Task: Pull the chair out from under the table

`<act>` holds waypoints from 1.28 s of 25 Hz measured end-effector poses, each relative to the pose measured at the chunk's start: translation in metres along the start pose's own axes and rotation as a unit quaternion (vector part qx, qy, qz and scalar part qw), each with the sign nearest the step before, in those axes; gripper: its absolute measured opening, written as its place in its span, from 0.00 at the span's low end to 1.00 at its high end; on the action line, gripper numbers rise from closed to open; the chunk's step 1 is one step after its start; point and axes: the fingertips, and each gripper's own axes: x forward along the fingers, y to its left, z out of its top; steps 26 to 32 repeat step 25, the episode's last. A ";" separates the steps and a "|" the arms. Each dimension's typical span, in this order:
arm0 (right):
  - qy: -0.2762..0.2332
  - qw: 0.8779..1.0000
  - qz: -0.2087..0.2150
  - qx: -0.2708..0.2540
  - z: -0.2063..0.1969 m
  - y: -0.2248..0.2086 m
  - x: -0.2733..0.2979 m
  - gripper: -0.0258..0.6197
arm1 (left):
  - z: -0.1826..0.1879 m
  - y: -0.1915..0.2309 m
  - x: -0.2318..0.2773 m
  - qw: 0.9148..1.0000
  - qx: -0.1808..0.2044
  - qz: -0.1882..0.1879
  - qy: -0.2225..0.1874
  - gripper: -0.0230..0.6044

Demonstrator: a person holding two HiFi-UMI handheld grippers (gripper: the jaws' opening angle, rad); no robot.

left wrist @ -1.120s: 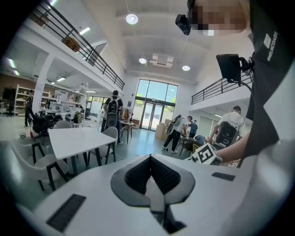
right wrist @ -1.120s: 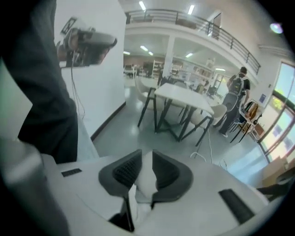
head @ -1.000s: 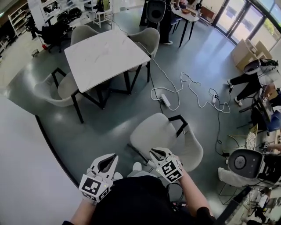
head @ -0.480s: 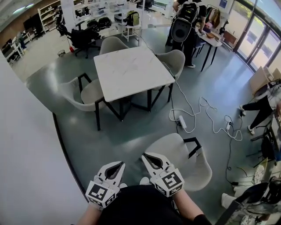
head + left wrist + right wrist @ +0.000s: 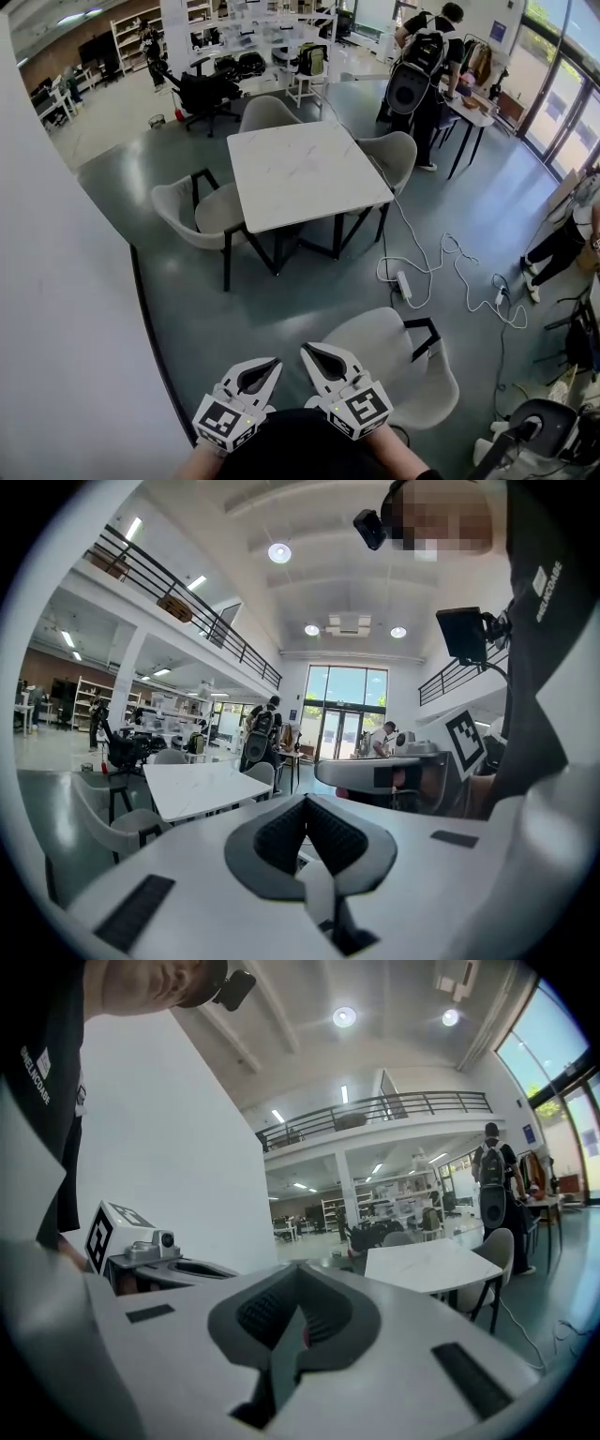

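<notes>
While the left gripper (image 5: 272, 364) hangs at six o'clock with its fingers (image 5: 281, 834) pressed together on nothing, the right gripper (image 5: 309, 351) beside it is equally closed and empty. The chair (image 5: 375, 349) stands at five o'clock, well apart from the worktop (image 5: 305, 173) at twelve. I'd judge it out already. Best keep both grippers lifted clear of its backrest, and mind the power strip (image 5: 403, 284) beyond.

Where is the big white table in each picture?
Head view: the white table stands in the upper middle.
Left gripper view: the white table is left of the middle.
Right gripper view: the white table is right of the middle.
Shared landmark: the person with the backpack stands beyond the table in every view.
</notes>
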 end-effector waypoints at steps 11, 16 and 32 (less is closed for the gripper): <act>0.019 1.000 -0.016 0.019 -0.015 -0.004 -0.010 0.06 | -0.002 -0.007 0.005 1.000 0.015 -0.007 0.015 0.03; 0.021 0.999 -0.027 0.022 -0.016 -0.008 -0.018 0.06 | 0.004 -0.010 0.009 1.000 0.003 -0.014 0.003 0.03; 0.020 0.999 -0.041 0.027 -0.018 -0.024 -0.025 0.06 | 0.004 -0.017 0.021 0.999 0.004 -0.032 0.001 0.03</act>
